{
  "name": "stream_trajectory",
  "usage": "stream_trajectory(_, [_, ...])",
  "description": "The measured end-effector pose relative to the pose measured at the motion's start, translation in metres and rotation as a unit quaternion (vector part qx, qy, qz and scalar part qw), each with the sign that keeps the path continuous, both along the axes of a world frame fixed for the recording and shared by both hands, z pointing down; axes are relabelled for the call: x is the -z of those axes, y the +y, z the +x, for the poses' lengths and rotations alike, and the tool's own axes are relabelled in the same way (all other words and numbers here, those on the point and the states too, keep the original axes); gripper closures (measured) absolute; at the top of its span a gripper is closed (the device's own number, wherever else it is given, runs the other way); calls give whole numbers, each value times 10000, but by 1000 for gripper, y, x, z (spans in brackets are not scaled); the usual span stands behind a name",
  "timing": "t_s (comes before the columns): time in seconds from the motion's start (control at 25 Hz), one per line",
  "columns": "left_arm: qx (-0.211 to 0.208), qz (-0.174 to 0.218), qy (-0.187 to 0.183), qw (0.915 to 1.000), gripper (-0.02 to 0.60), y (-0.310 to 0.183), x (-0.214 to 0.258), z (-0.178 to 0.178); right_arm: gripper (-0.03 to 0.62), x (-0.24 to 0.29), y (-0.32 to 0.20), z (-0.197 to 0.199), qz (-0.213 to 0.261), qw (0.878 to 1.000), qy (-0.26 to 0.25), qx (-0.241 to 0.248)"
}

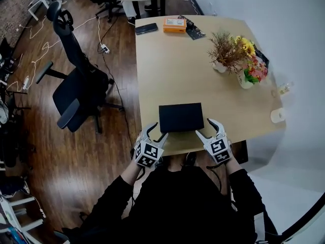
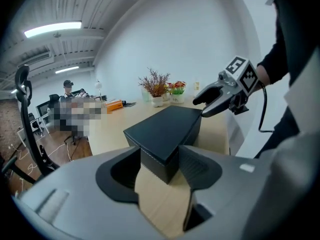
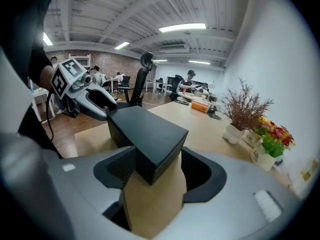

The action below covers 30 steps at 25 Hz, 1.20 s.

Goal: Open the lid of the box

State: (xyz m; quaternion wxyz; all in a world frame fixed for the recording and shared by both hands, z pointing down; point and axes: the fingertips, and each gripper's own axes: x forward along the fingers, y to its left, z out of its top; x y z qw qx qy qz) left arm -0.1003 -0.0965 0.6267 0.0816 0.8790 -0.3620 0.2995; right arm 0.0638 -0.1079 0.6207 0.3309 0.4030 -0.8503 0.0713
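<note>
A flat, black rectangular box (image 1: pixel 181 117) lay on the light wooden desk (image 1: pixel 172 70), close to its near edge and right in front of the person. Its lid was down, flush with the body all round, with no gap showing in any view.

The left hand-held gripper (image 1: pixel 156 132) was at the box's near left corner, the right hand-held gripper (image 1: pixel 205 128) at the near right corner. In the left gripper view the jaws stood apart, released, with a corner of the box reaching in between them but not squeezed. The right gripper view showed the same: jaws spread and unclenched, a corner of the box between them. Whether any jaw actually touched the box wall could not be told.

Farther back on the desk, well apart from the box, stood white vases of dried twigs and bright flowers (image 1: pixel 236 55), with a small orange carton (image 1: pixel 174 24) at the far end. A black office chair (image 1: pixel 76 85) sat off to the left on the wooden floor.

By my reading the task had barely begun: the approach was made, but no hold had been taken. Gripping the lid and lifting it off remained.
</note>
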Motion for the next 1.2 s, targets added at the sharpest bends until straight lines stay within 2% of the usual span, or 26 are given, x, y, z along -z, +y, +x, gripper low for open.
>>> stream_trajectory(0.16, [-4, -217, -113, 9997, 356, 0, -5, 8, 293, -12, -2, -10, -172, 9980, -8, 604])
stream_trajectory(0.32, [139, -252, -203, 9994, 347, -4, -4, 13, 303, -12, -8, -9, -153, 9968, -66, 780])
stream_trajectory(0.48, [290, -226, -193, 9991, 350, -5, -6, 14, 318, -15, -10, -8, -257, 9965, -173, 783])
stream_trajectory(0.6, [260, -101, -329, 9991, 355, -4, -7, 14, 326, -14, -9, -8, -445, 9958, -272, 750])
stream_trajectory(0.68, [249, 21, -459, 9986, 356, -5, -7, 13, 327, -11, -10, -9, -686, 9940, -548, 646])
stream_trajectory(0.76, [270, 23, -459, 9986, 354, -6, -5, 14, 334, -5, -15, -8, -1032, 9879, -1108, 345])
stream_trajectory(0.8, [285, -24, -407, 9988, 354, -6, -3, 14, 342, -3, -19, -6, -1200, 9826, -1417, 109])
stream_trajectory(0.84, [299, -73, -343, 9989, 354, -6, -2, 15, 393, 0, -24, -3, -1326, 9772, -1654, -117])
stream_trajectory(0.88, [313, -118, -277, 9991, 354, -6, -2, 15, 469, 2, -27, 1, -1366, 9749, -1744, -233])
stream_trajectory(0.92, [325, -154, -213, 9991, 354, -6, -3, 14, 480, 3, -28, 2, -1246, 9786, -1626, -180])
stream_trajectory(0.96, [335, -185, -143, 9992, 354, -7, -4, 14, 466, 5, -27, 2, -936, 9870, -1304, 32])
stream_trajectory(1.0, [356, -229, -67, 9991, 354, -7, -5, 13, 423, 6, -24, 1, -540, 9939, -908, 308])
stream_trajectory(1.08, [434, -348, 55, 9984, 354, -7, -7, 10, 371, 8, -20, -1, -24, 9971, -445, 621])
stream_trajectory(1.12, [460, -383, 92, 9982, 354, -7, -8, 10, 351, 8, -20, -1, 26, 9970, -415, 648])
stream_trajectory(1.2, [473, -427, 147, 9979, 354, -7, -8, 10, 307, 7, -17, -1, -171, 9959, -548, 693])
